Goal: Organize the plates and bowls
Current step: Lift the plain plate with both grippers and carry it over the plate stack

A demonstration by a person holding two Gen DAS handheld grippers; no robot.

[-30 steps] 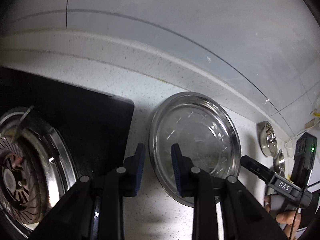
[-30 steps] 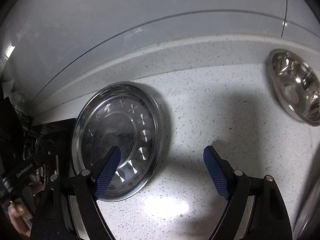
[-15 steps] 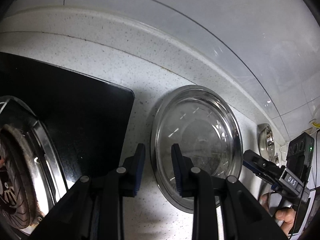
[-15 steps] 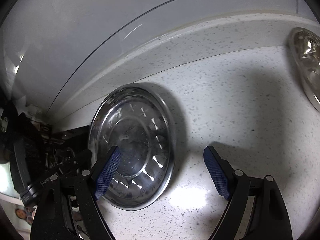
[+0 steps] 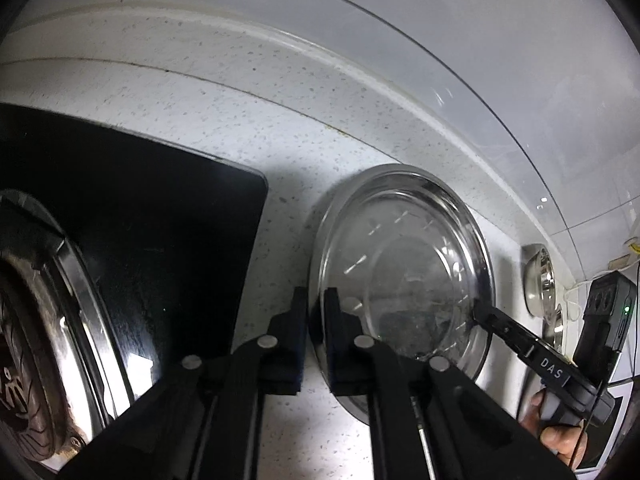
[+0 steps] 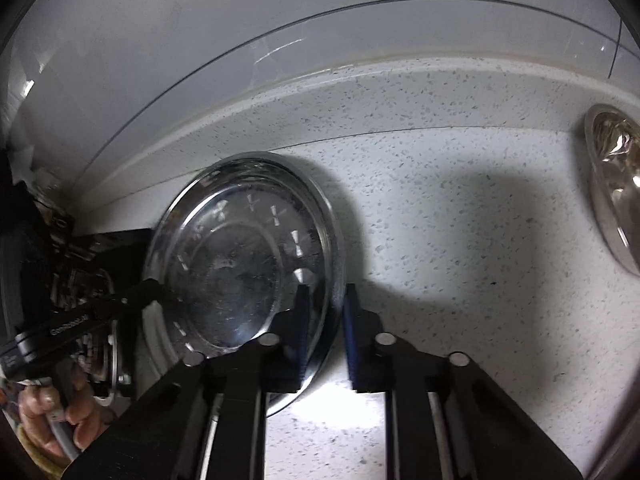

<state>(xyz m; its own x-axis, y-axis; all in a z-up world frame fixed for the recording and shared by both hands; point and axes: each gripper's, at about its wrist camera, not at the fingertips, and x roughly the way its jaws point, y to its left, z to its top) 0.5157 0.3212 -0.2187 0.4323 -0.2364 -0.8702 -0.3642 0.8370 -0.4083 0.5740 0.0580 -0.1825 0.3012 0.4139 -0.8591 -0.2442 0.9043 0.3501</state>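
- Left gripper: jaws pinched on the left rim of the plate.
- Right gripper: jaws clamped over the plate's right rim.
- The plate sits on the speckled counter, held from both sides, just beside the black stove.
- A steel bowl lies well to the right.

Both views are dim and greyish, with heavy fisheye bending and dark vignetted corners. A glare patch whitens the speckled white stone counter beneath the right claw, with a broad soft shadow beyond. Reflections streak the round steel plate.
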